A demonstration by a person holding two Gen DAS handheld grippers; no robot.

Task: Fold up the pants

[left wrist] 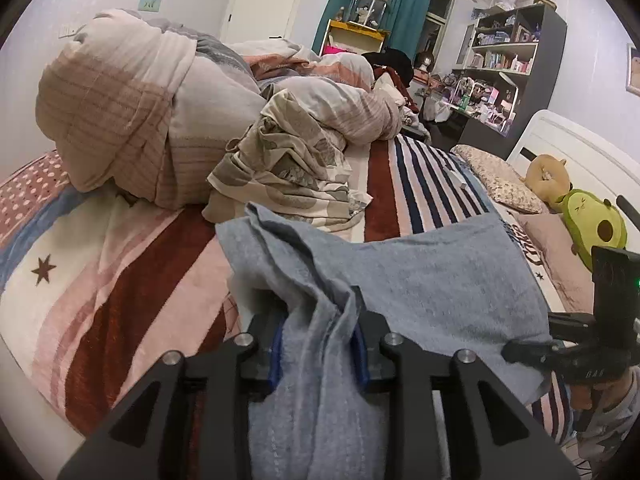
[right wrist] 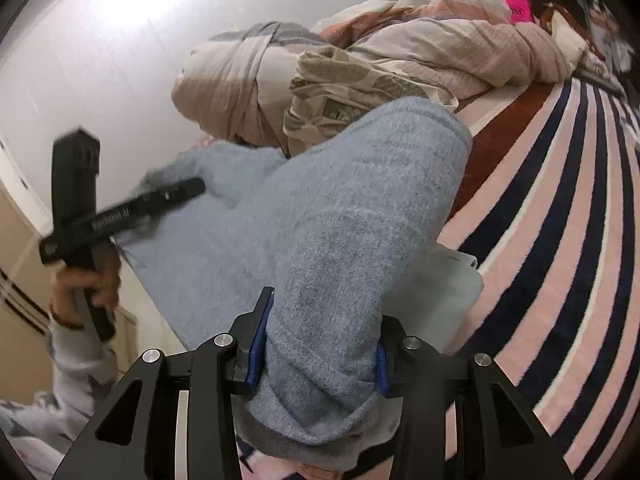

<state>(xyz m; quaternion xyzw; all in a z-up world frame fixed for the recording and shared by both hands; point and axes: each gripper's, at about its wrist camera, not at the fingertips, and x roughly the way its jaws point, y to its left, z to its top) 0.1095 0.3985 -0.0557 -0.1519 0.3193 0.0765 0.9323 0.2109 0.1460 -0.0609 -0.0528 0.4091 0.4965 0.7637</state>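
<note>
Left wrist view first: the left gripper [left wrist: 320, 344] sits at the bottom centre of the frame, its blue-padded jaws closed on a bunched fold of the light blue pants [left wrist: 420, 276], which spill between the fingers and spread up and to the right across the striped blanket [left wrist: 132, 276]. At the right edge of the frame the right gripper [left wrist: 532, 354] pinches the far edge of the same fabric. Behind the pants, in the middle of the frame, lies a crumpled patterned sheet [left wrist: 288, 168], with a rolled duvet [left wrist: 132, 108] at upper left and an avocado plush toy [left wrist: 592, 224] at far right. Right wrist view next: the right gripper [right wrist: 318, 344] at bottom centre clamps a thick roll of the pants [right wrist: 340, 200], which rise up the frame's middle toward the patterned sheet [right wrist: 352, 80]. At the left of the frame, the left gripper [right wrist: 188, 190] reaches into the fabric's other end, blurred, held by a hand [right wrist: 86, 284].
</note>
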